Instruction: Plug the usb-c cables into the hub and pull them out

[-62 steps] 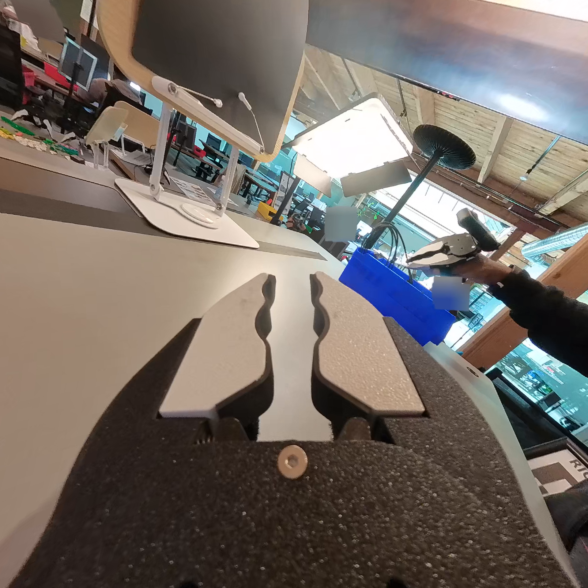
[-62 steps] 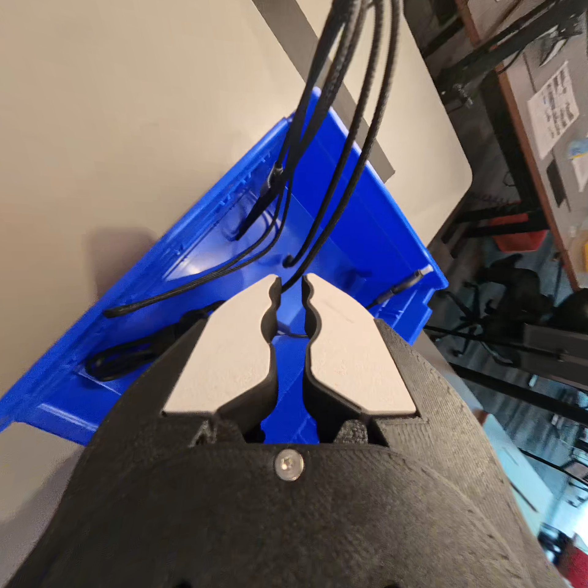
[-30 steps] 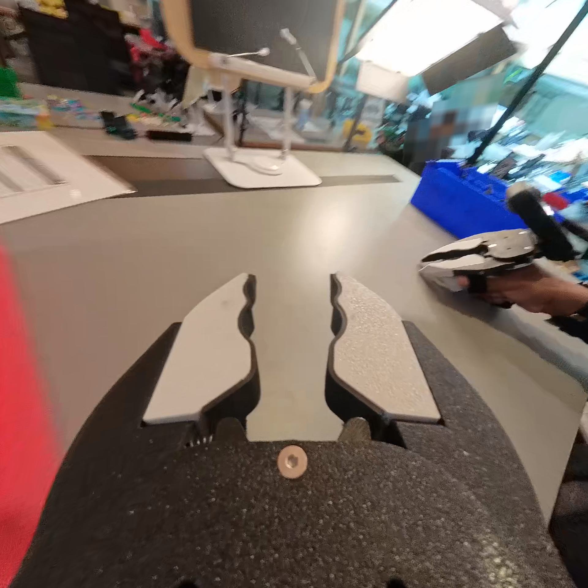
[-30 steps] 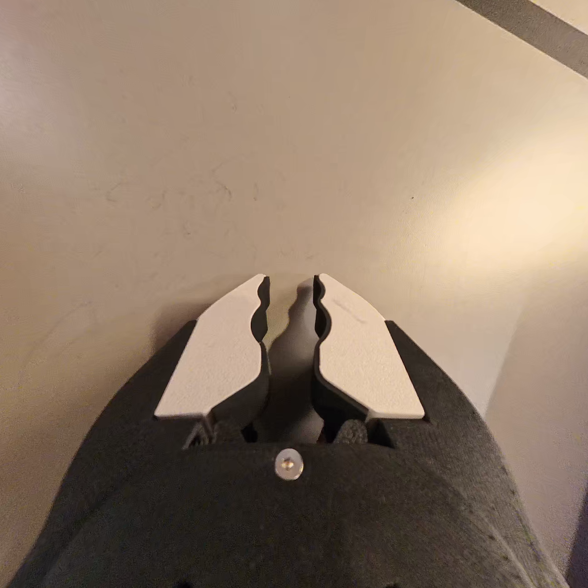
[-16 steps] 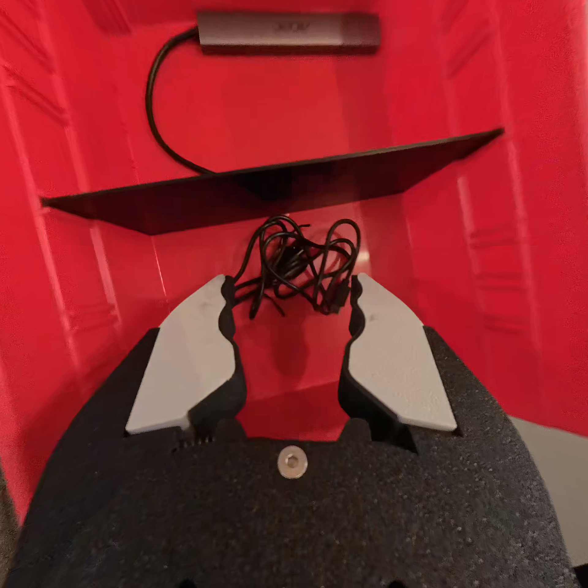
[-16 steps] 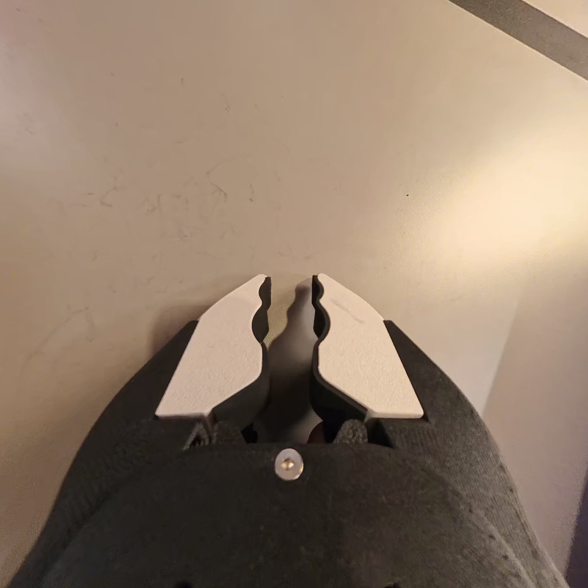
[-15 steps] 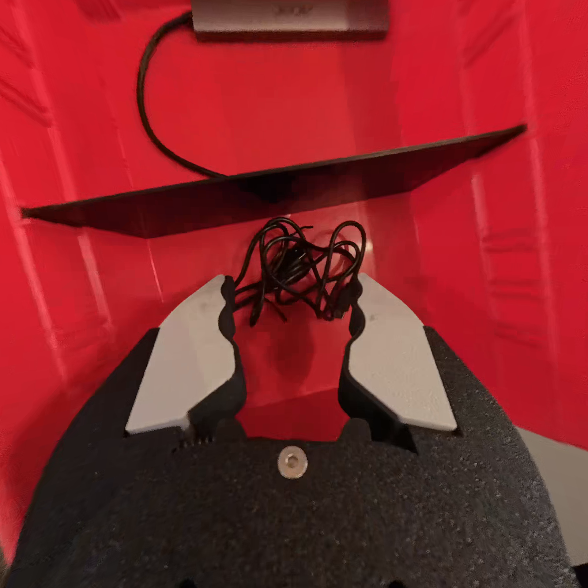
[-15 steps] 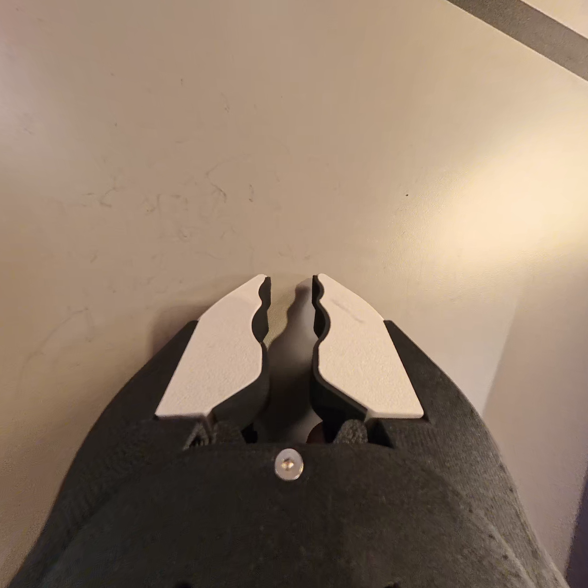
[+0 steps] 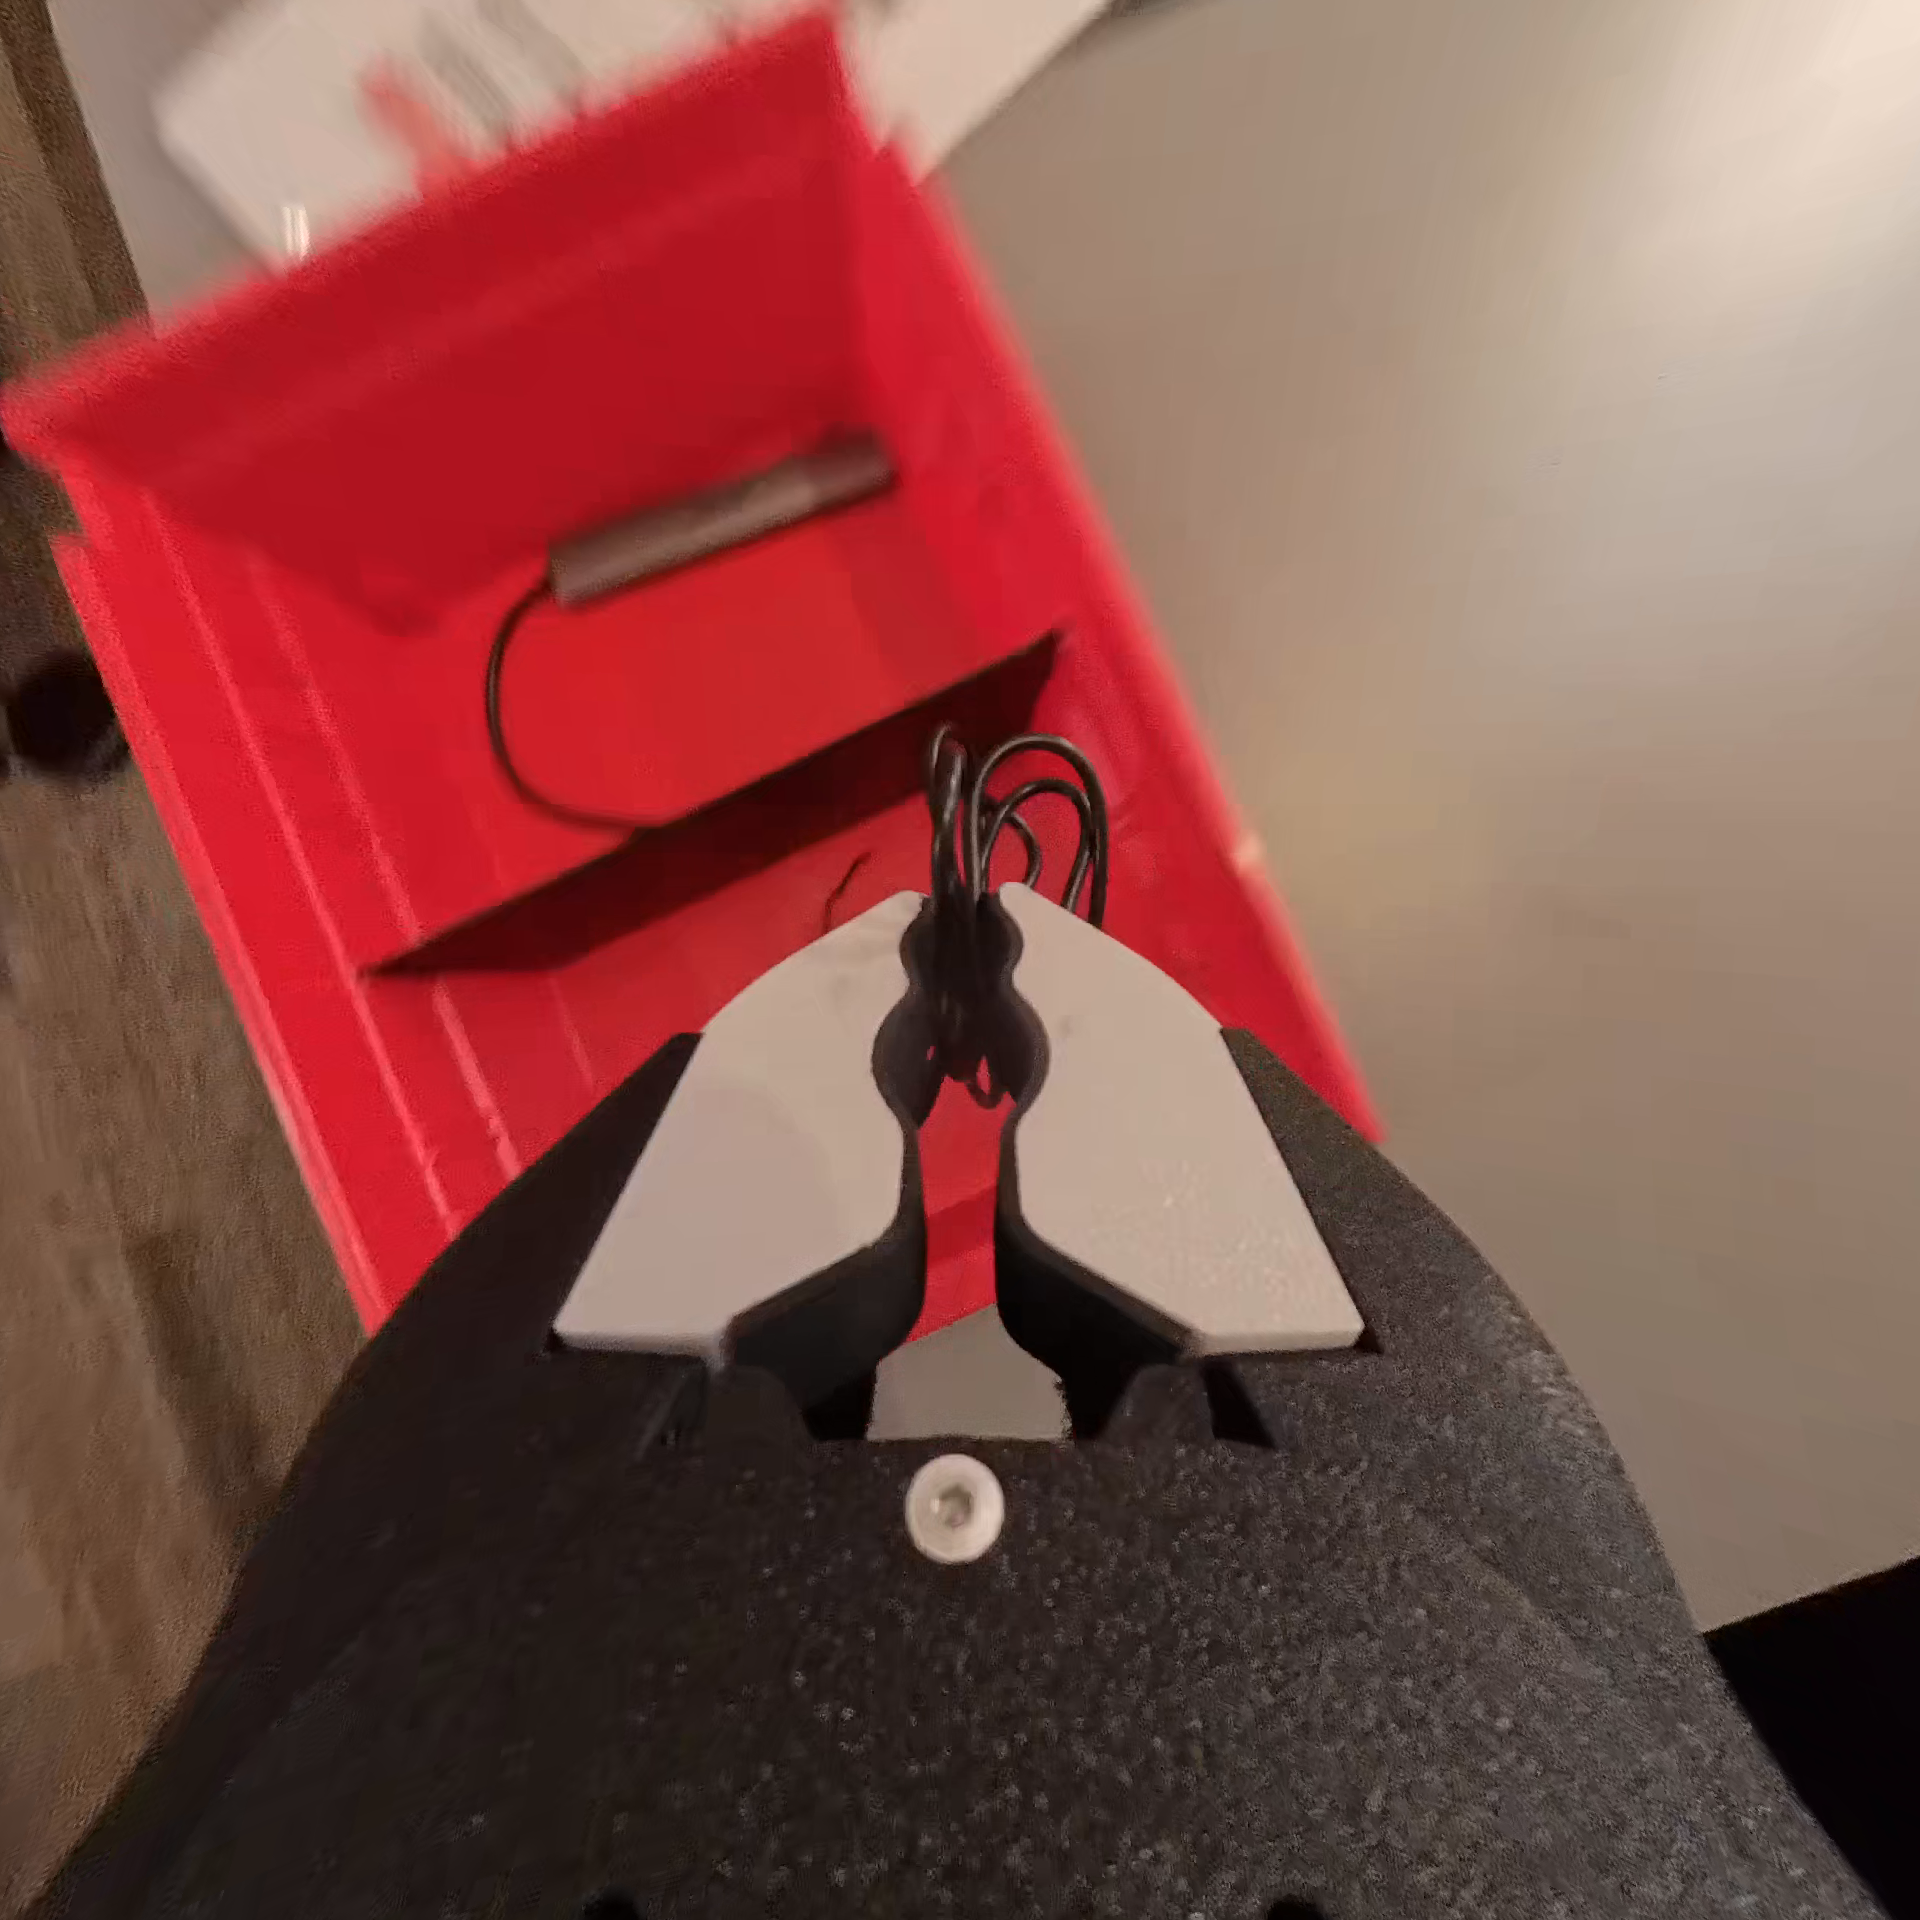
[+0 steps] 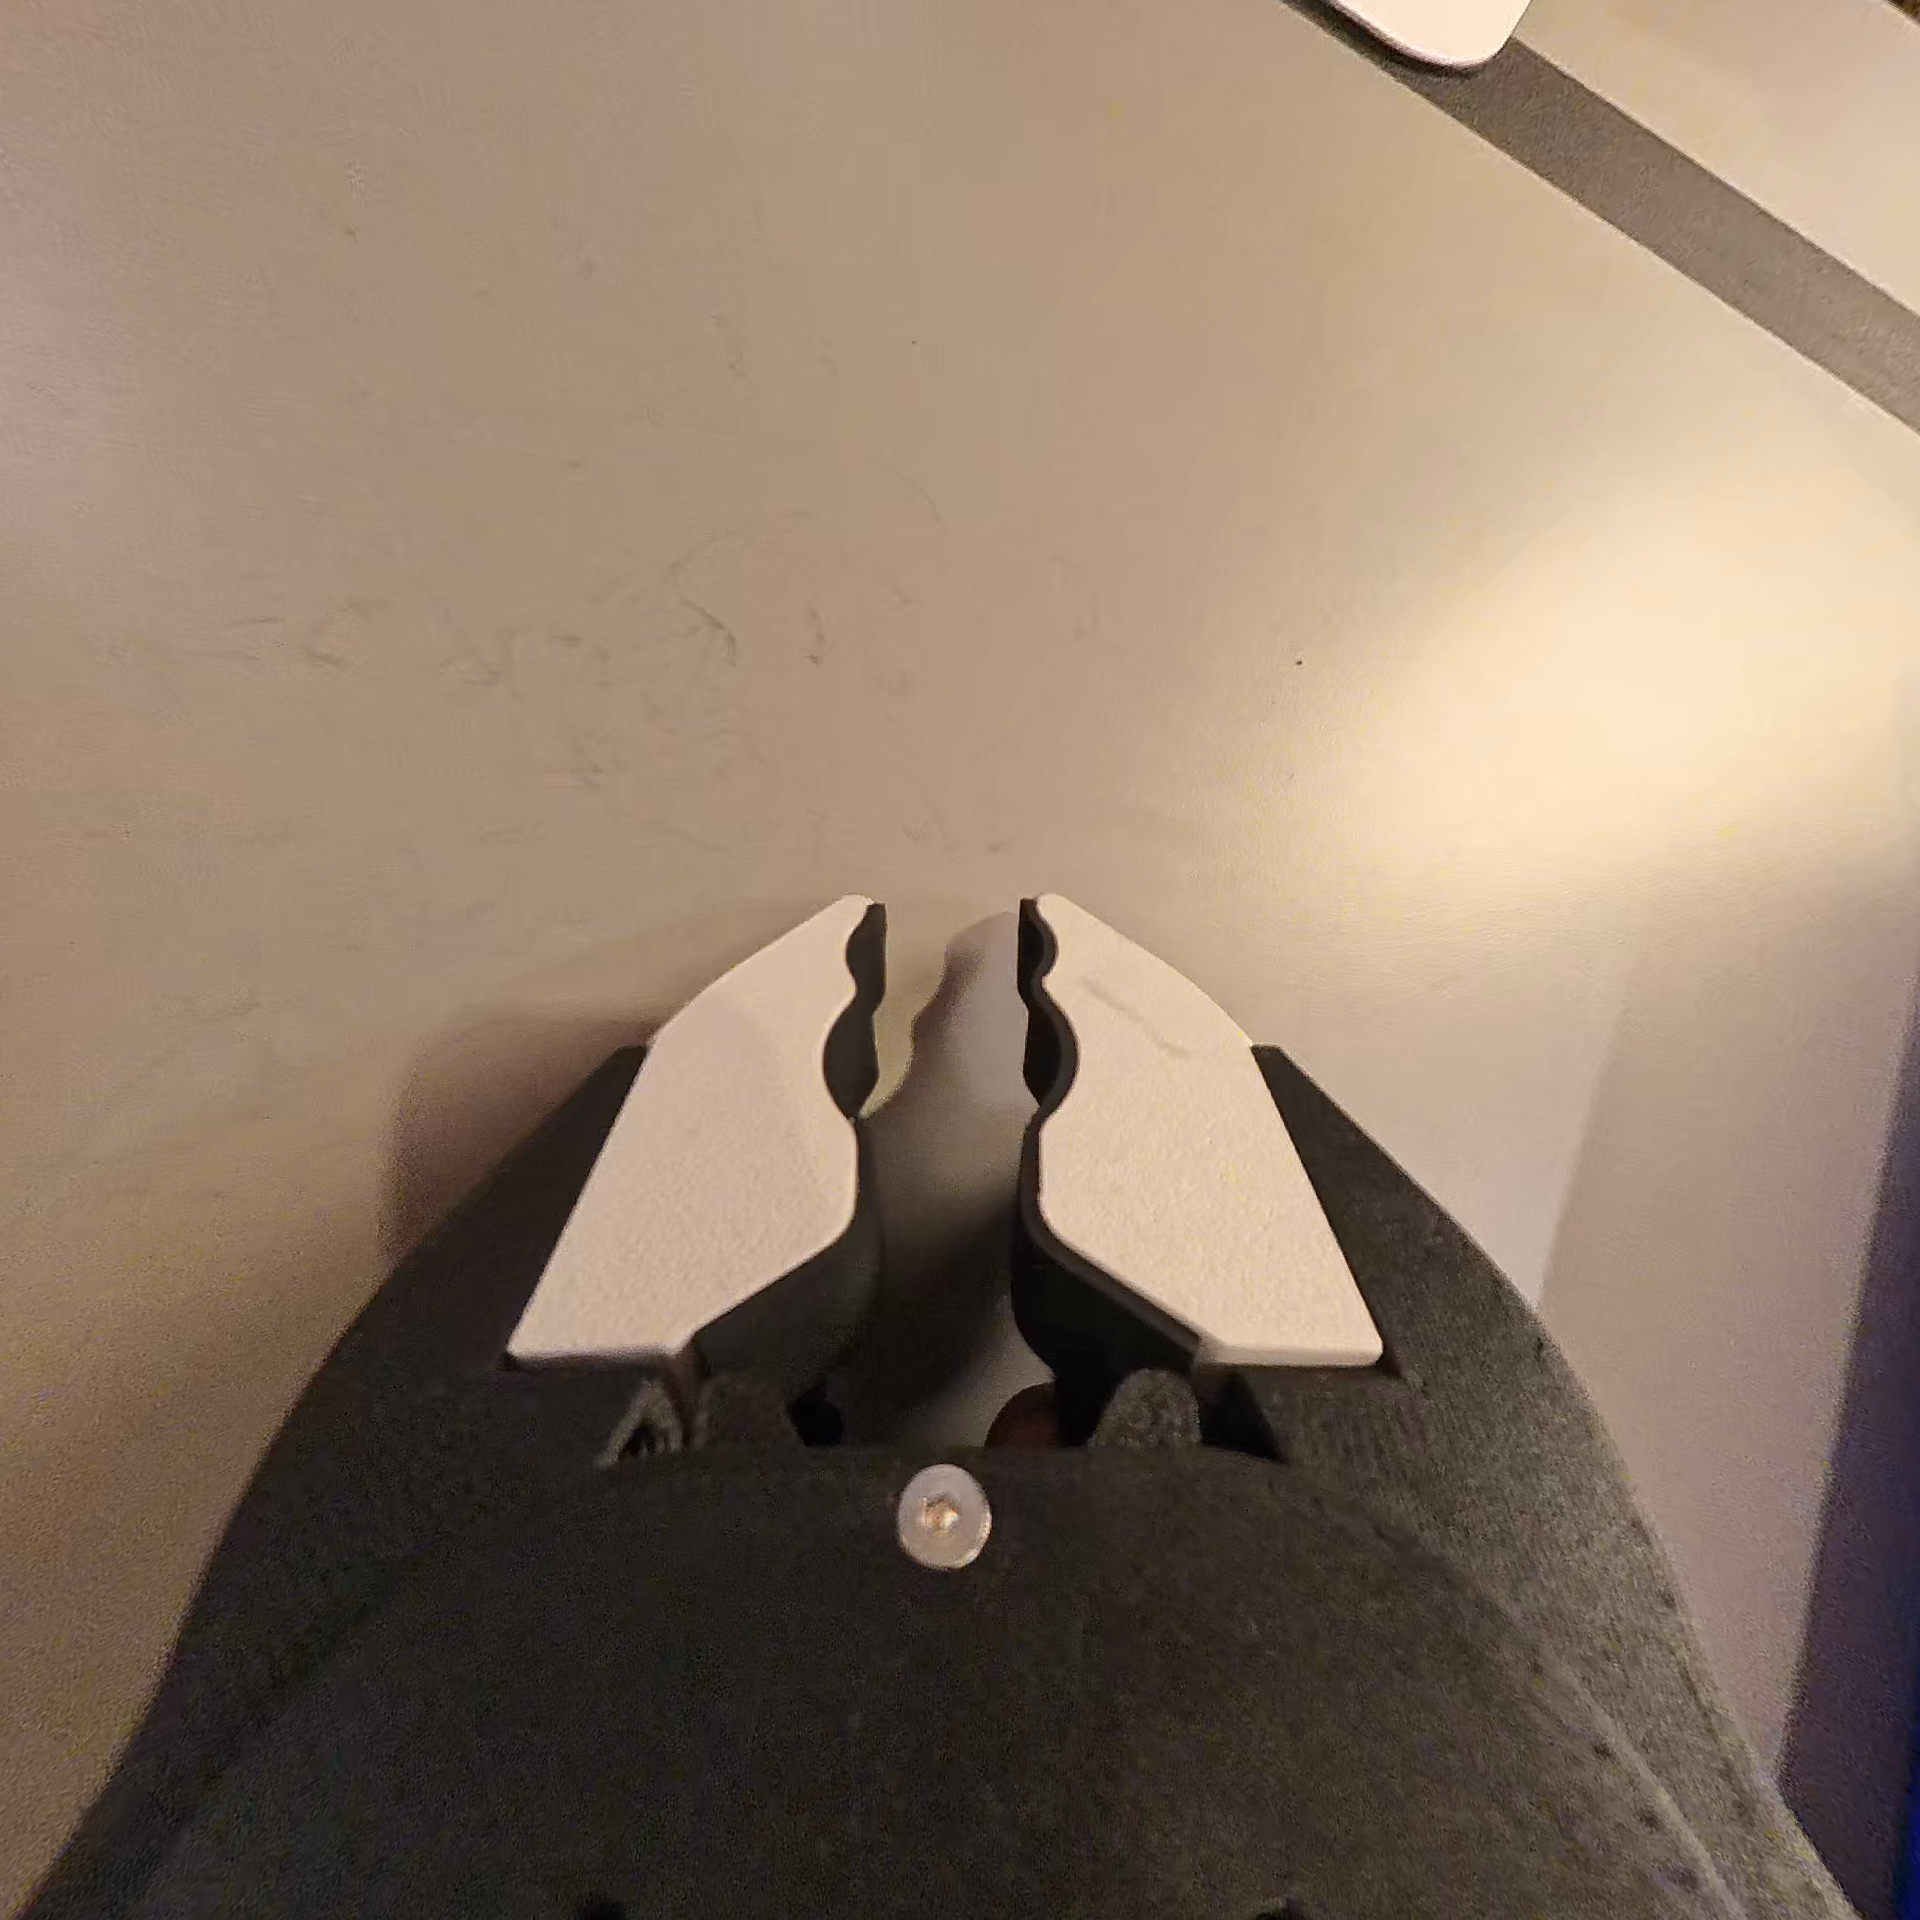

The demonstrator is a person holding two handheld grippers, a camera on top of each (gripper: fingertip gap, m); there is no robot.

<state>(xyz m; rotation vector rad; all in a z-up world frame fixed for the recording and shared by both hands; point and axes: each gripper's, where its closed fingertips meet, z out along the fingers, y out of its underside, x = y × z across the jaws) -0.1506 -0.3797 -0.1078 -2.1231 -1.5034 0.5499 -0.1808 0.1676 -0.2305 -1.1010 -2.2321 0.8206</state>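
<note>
A: Only the left wrist view shows the red bin [image 9: 312, 790]: the grey hub [image 9: 717, 530] lies at eleven o'clock beyond the black divider [image 9: 727, 831].

B: The left gripper [image 9: 961, 914] clamps the black cable bundle [image 9: 997, 821] above it. The right gripper [image 10: 951, 909], slightly parted and empty, points down at bare table [image 10: 935, 416].

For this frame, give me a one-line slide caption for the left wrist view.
Left gripper shut on a cable bundle above the red bin; hub lies behind the divider.
</note>
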